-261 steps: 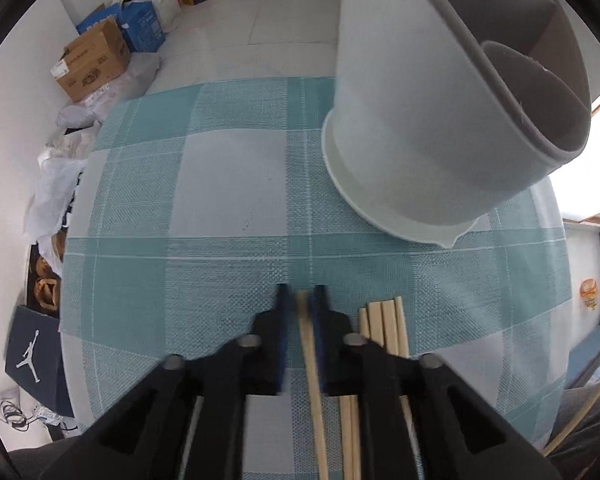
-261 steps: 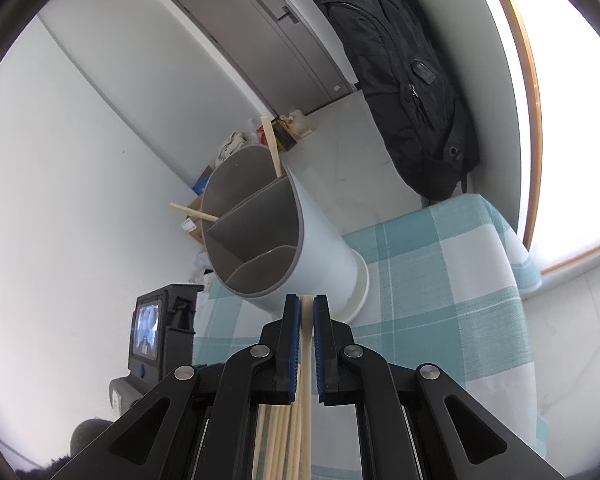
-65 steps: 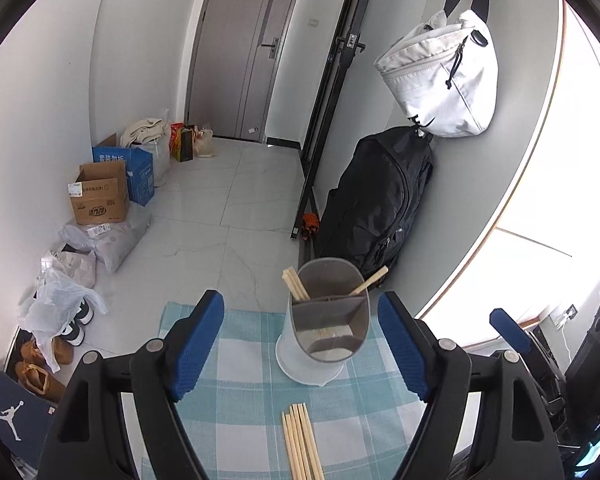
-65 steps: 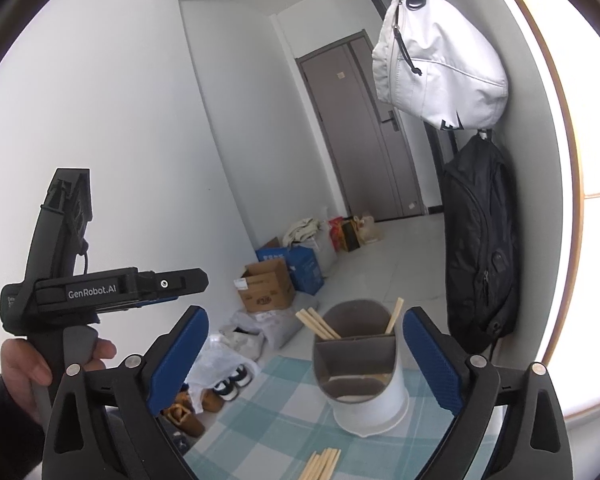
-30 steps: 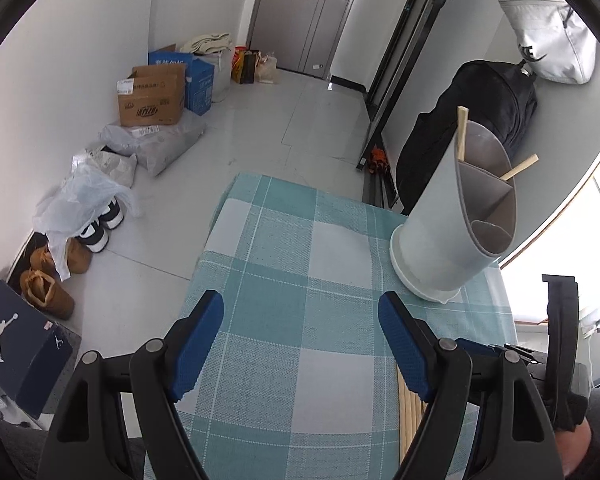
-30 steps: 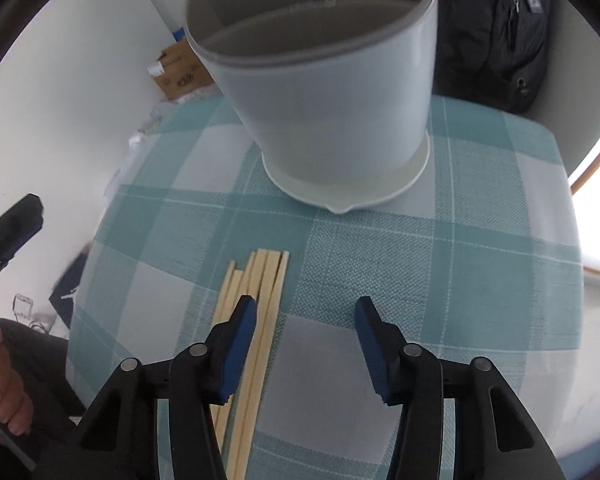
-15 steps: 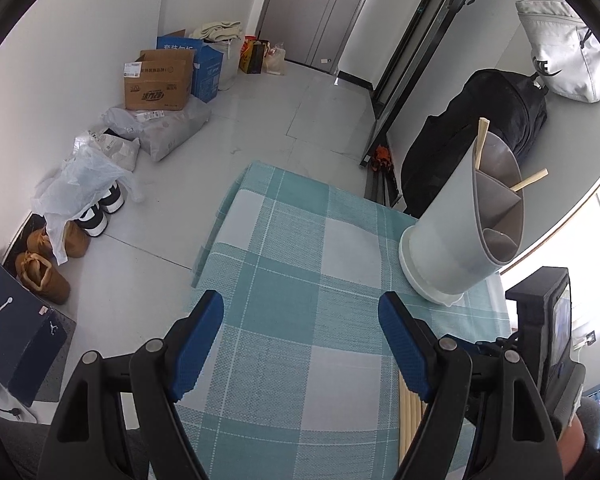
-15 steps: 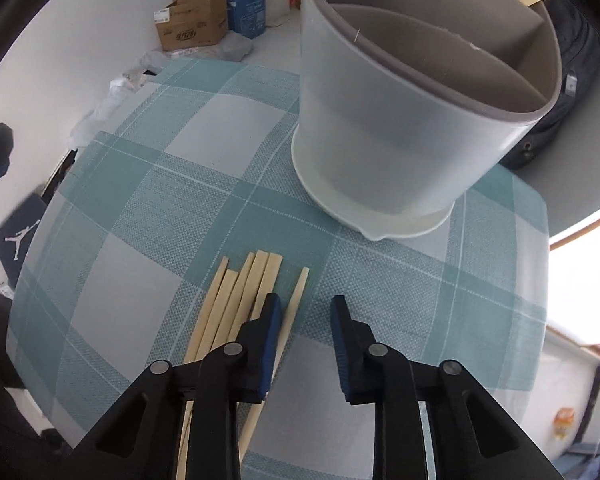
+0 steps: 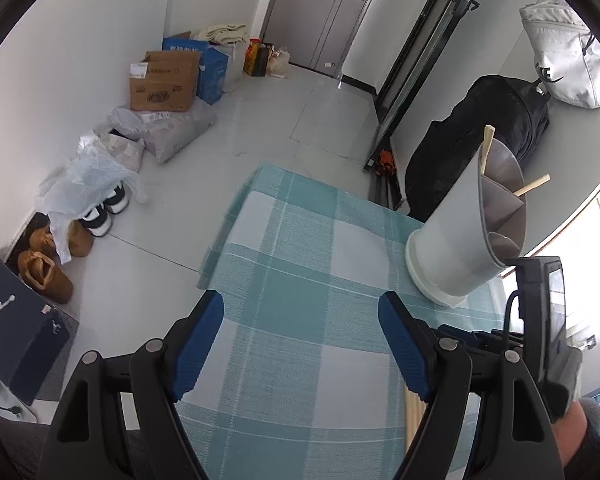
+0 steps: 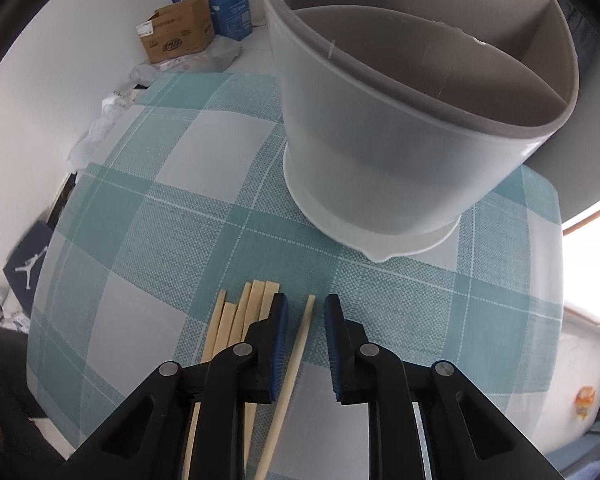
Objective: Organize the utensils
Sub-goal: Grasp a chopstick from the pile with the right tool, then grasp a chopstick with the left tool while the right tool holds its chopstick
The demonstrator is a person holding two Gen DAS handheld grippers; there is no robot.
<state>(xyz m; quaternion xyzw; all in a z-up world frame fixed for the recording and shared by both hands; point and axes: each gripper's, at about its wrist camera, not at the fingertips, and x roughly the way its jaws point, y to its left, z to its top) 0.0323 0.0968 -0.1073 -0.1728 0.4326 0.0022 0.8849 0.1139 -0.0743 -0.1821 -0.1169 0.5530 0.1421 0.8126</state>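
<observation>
A white utensil holder [image 10: 380, 152] with grey dividers stands on the teal checked tablecloth [image 10: 160, 220]. Just in front of it lies a bunch of wooden chopsticks [image 10: 240, 312]. One chopstick [image 10: 296, 356] lies apart from the bunch, to its right, between the blue pads of my right gripper [image 10: 306, 302]. The jaws are closing and a gap still shows on both sides of the stick. My left gripper [image 9: 300, 308] hangs wide open over the cloth with nothing between its pads. In the left wrist view the holder [image 9: 448, 248] has two chopsticks [image 9: 488, 140] sticking out.
The table's far edge drops to a tiled floor with cardboard boxes [image 9: 164, 84], bags and shoes [image 9: 104, 208]. A black backpack [image 9: 480, 136] leans on the wall behind the holder. A person's hand [image 9: 576, 432] holds the right gripper at the lower right.
The right gripper's jaws have narrowed around the single chopstick and have come closer to the cloth. The left gripper has kept still and stays wide open.
</observation>
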